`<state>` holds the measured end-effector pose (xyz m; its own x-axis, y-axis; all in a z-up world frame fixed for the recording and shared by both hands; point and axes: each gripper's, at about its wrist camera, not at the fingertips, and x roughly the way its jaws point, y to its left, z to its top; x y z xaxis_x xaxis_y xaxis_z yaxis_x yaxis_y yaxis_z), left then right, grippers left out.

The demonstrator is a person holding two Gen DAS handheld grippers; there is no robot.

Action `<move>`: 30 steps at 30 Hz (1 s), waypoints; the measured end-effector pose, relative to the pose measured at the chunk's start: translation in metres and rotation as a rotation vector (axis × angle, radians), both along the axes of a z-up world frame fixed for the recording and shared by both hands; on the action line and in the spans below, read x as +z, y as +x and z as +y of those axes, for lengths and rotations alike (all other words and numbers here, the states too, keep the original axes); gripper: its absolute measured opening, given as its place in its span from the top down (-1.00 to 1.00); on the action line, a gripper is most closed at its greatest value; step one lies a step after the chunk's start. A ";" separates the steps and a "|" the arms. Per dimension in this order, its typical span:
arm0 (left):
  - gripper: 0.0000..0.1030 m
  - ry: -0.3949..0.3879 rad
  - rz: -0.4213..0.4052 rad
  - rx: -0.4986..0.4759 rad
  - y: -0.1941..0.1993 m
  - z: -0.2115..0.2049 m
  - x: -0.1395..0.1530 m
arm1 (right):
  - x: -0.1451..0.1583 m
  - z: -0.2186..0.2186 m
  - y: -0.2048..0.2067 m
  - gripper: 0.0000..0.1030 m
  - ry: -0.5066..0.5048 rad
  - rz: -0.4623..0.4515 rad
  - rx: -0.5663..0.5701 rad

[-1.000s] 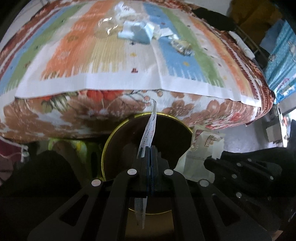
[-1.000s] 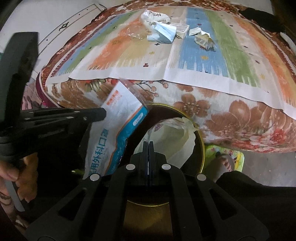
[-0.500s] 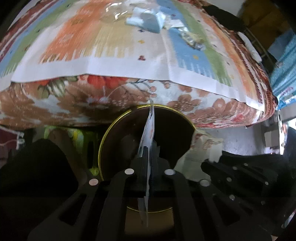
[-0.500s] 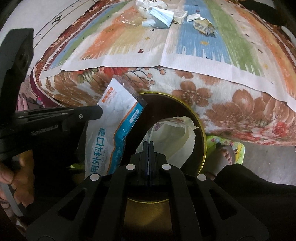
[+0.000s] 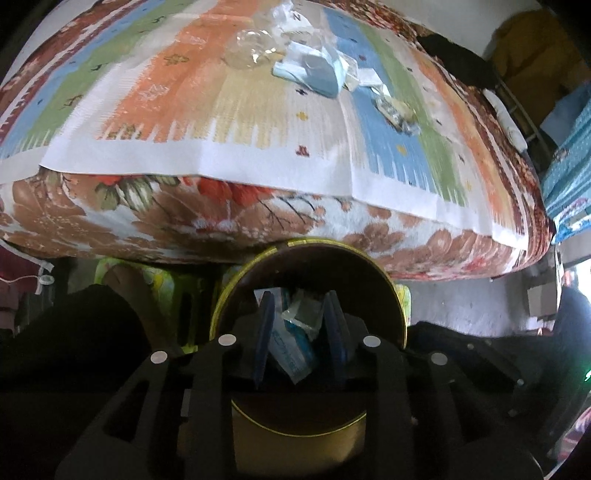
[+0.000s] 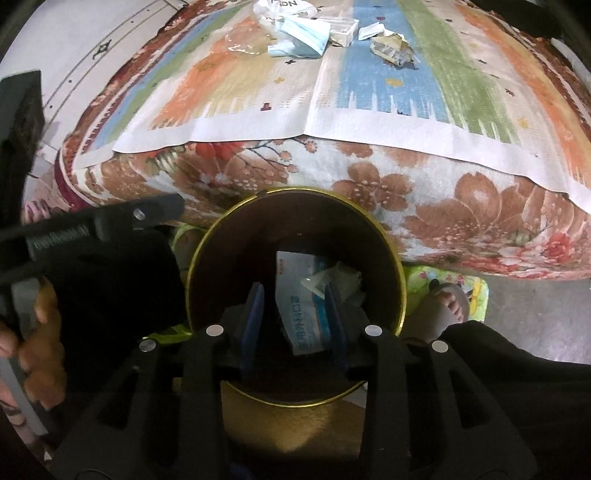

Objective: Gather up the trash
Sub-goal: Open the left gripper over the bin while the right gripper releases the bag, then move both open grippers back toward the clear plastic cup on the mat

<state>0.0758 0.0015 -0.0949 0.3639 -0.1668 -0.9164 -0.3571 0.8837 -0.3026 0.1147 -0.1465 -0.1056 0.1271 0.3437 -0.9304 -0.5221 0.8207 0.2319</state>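
1. Both pieces of trash are gone from the tongs since the earlier frames: the mask packet and a pale wrapper now lie at the bottom of the gold-rimmed bin, low centre of both views.
2. Left tongs have just been opening; jaws stand apart and released, nothing pinched, the packet seen only through the gap.
3. Right tongs likewise have just been opening; jaws parted, empty, hanging over the bin mouth.
4. Remaining trash sits on the bed, upper centre of frame: a blue face mask, a clear plastic piece, a small white box, a crumpled foil wrapper.
5. Risk: the clear plastic looks thin and slippery, so a shallow pinch may let it slide out on the way to the bin.
6. Risk: the pile is tight; closing on the mask may drag neighbours along and drop them on the floor.
7. Risk: the striped cloth lies loose on the bed, so the tongs may catch it and shift everything.
8. Risk: the bin sits tucked against the bed edge, close to a person's foot; a knock could tip it.
9. Risk: both tongs share one bin mouth and may collide.
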 end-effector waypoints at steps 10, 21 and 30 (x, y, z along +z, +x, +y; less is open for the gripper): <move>0.25 0.060 -0.082 0.006 0.022 0.023 0.042 | 0.027 0.012 0.015 0.16 0.014 -0.118 0.044; 0.10 0.152 -0.110 0.027 0.064 0.059 0.071 | 0.068 0.027 0.050 0.07 0.064 -0.299 0.042; -0.05 0.091 -0.134 0.103 0.080 0.079 0.071 | 0.079 0.042 0.073 0.03 0.066 -0.360 0.050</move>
<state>0.1554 0.0805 -0.0243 0.4942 -0.0410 -0.8684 -0.4093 0.8703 -0.2741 0.1876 -0.1043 -0.0270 0.4237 0.4159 -0.8047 -0.6187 0.7817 0.0782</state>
